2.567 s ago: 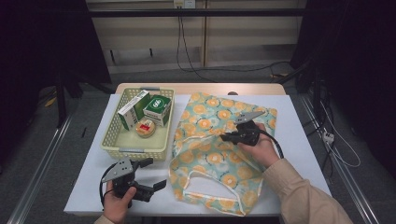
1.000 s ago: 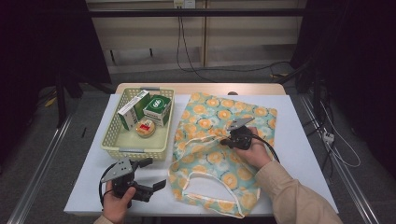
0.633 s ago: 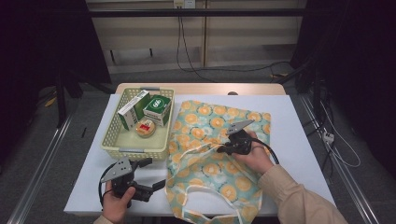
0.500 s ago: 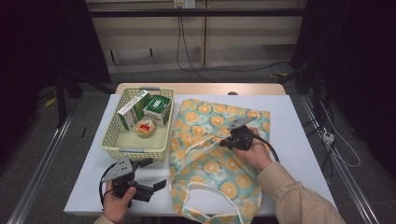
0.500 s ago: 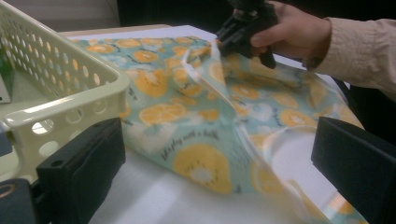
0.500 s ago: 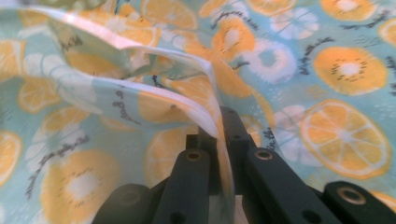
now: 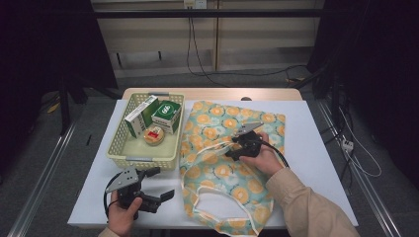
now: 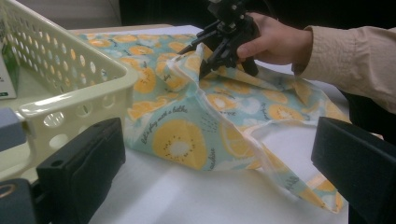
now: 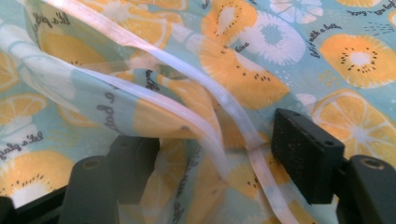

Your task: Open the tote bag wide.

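The fruit-print bag (image 7: 225, 173) lay spread on the table (image 7: 316, 148) just right of the basket (image 7: 143, 153) — script reading "let's play with a little" crossed its cloth. The right gripper (image 7: 232, 149) had just been opening, the bag's white-edged rim loose between its jaws. The left gripper (image 7: 160, 186) rested open on bare tabletop.

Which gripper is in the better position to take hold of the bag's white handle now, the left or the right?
Probably the right. The right gripper is on the fruit-print bag, its jaws open around the white handle. The left gripper rests open beside the basket, apart from the bag.
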Available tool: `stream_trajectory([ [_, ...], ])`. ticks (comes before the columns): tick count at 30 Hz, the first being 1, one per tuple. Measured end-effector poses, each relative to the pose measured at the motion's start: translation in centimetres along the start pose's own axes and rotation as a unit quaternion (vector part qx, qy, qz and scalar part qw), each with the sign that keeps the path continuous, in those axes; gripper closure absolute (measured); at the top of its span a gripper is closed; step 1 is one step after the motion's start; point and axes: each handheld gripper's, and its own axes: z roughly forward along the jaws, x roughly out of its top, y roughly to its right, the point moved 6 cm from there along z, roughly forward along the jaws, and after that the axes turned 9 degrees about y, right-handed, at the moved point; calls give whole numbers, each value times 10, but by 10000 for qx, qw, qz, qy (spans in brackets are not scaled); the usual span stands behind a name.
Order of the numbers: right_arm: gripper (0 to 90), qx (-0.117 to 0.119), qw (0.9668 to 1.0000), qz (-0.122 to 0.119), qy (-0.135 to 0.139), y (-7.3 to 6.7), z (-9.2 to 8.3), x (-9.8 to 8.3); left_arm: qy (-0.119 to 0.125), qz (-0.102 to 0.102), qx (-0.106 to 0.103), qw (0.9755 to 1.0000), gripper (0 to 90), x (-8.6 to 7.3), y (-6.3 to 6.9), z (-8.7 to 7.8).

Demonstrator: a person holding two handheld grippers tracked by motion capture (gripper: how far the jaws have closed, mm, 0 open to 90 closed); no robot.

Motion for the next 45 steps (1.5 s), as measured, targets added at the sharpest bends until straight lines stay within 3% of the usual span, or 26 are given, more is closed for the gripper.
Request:
stream_trajectory([
  [3, 389, -51, 10000, 28, 5, 1, 0, 0, -12, -18, -21, 10000, 26, 0, 1, 1],
  [11, 799, -94, 9999, 30, 23, 12, -1, 2, -23, 31, 3, 10000, 26, 0, 1, 0],
  [15, 877, -70, 9998, -5, -168, 10, 0, 5, 1, 24, 1, 10000, 26, 2, 2, 0],
  [19, 888, 25, 9992, 89, -383, 10, -2, 12, 49, 47, 2, 10000, 26, 7, 3, 0],
  [26, 891, 267, 9987, 427, -86, 15, -22, 44, 138, 70, 24, 9999, 26, 19, 2, -1],
  [36, 891, 229, 9986, 485, 14, 22, -34, 63, 168, 166, 34, 9997, 26, 39, 2, -4],
  [41, 890, 186, 9987, 470, 0, 24, -38, 68, 108, 92, 53, 9999, 26, 41, 2, -1],
  [45, 890, 161, 9990, 419, -55, 22, -36, 67, 7, 57, -45, 10000, 26, 40, 10, 10],
])
